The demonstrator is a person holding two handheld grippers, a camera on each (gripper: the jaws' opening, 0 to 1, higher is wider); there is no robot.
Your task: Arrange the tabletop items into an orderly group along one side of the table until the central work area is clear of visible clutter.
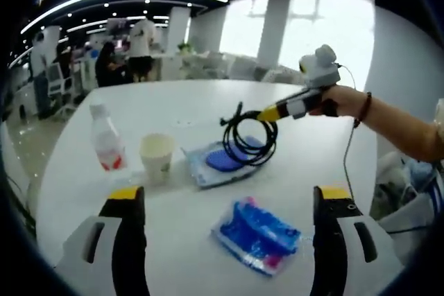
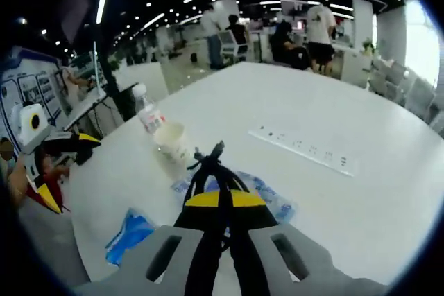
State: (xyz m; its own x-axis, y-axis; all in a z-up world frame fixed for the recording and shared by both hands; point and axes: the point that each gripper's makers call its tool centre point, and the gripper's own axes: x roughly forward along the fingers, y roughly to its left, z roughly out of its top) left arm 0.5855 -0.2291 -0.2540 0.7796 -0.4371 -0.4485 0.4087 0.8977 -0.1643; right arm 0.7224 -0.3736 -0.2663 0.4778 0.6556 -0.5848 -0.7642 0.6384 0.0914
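Note:
My right gripper (image 1: 267, 113) comes in from the right, shut on a coiled black cable (image 1: 250, 140) that hangs just over a clear pouch with a blue disc (image 1: 222, 163). In the right gripper view the jaws (image 2: 220, 195) pinch the cable (image 2: 211, 164) above that pouch (image 2: 267, 195). A water bottle (image 1: 106, 142) and a paper cup (image 1: 157, 156) stand side by side left of the pouch. A blue packet (image 1: 257, 235) lies nearer me. My left gripper (image 1: 229, 193) is open over the near table, holding nothing; it appears at the table's edge (image 2: 69, 168).
The white round table (image 1: 208, 98) has a flush power strip (image 2: 305, 150) near its middle. The person's hand and wrist (image 1: 347, 100) reach in from the right. People and desks stand far behind the table. White chairs sit past the far edge.

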